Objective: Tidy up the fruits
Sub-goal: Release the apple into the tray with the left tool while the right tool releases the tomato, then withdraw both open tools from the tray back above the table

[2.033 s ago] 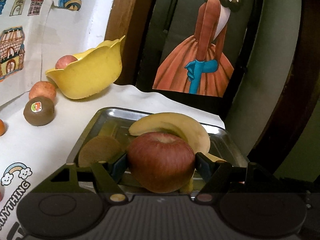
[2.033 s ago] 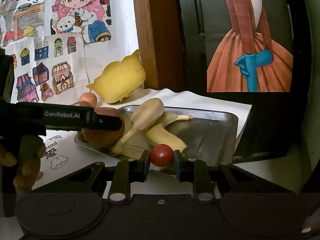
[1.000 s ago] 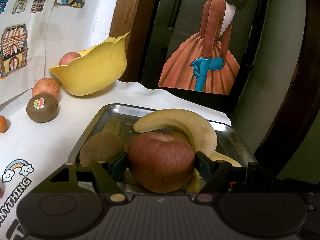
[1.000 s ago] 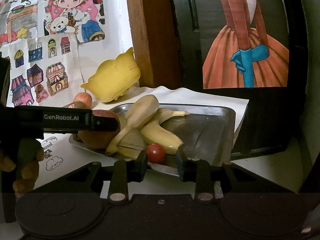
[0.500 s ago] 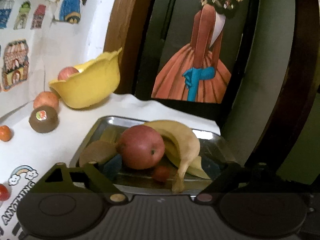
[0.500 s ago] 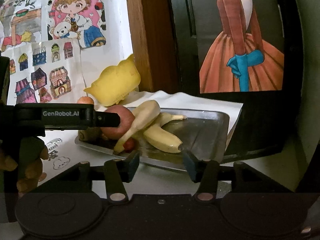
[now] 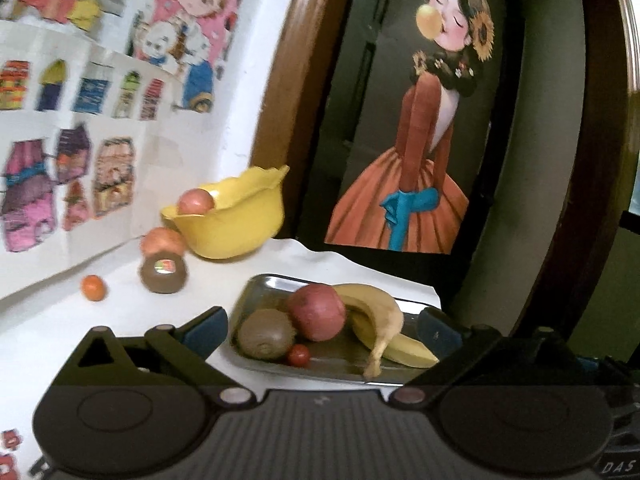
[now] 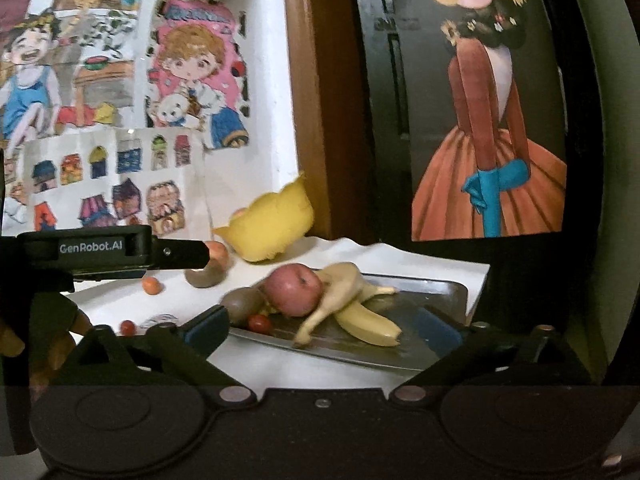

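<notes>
My left gripper [image 7: 322, 330] is spread wide and empty, its blue-padded fingers [image 7: 206, 330] flanking the shallow silver metal tray [image 7: 264, 286] from a little way back. My right gripper [image 8: 324, 330] is just as wide apart and holds nothing, hanging in front of the same tray's near edge. On the tray, a round red apple [image 7: 316, 312] sits against a fuzzy brown kiwi [image 7: 266, 334] on its left, and a small red cherry tomato [image 7: 298, 355] lies at the front, just beside the kiwi. A pale yellow banana [image 7: 378, 316] curves over the apple's right side, its stem pointing down toward the tray's near rim, with a second yellow banana [image 7: 412, 351] lying beneath it. On the white paper-covered table [image 7: 60, 320], well apart from the tray, stand a yellow scalloped plastic bowl [image 7: 236, 220] with a reddish fruit [image 7: 195, 202] inside it, a reddish apple [image 7: 162, 240] in front of the bowl, a brown kiwi with a sticker [image 7: 164, 272] touching or nearly touching that apple, and a small orange fruit [image 7: 93, 287]. In the right wrist view another small red tomato [image 8: 128, 327] lies on the table near my left finger; the picture is a bit blurred, so I can't tell it more exactly. The black side of my left gripper, marked GenRobot.AI, crosses that view, with my hand [image 8: 44, 344] gripping below it.
</notes>
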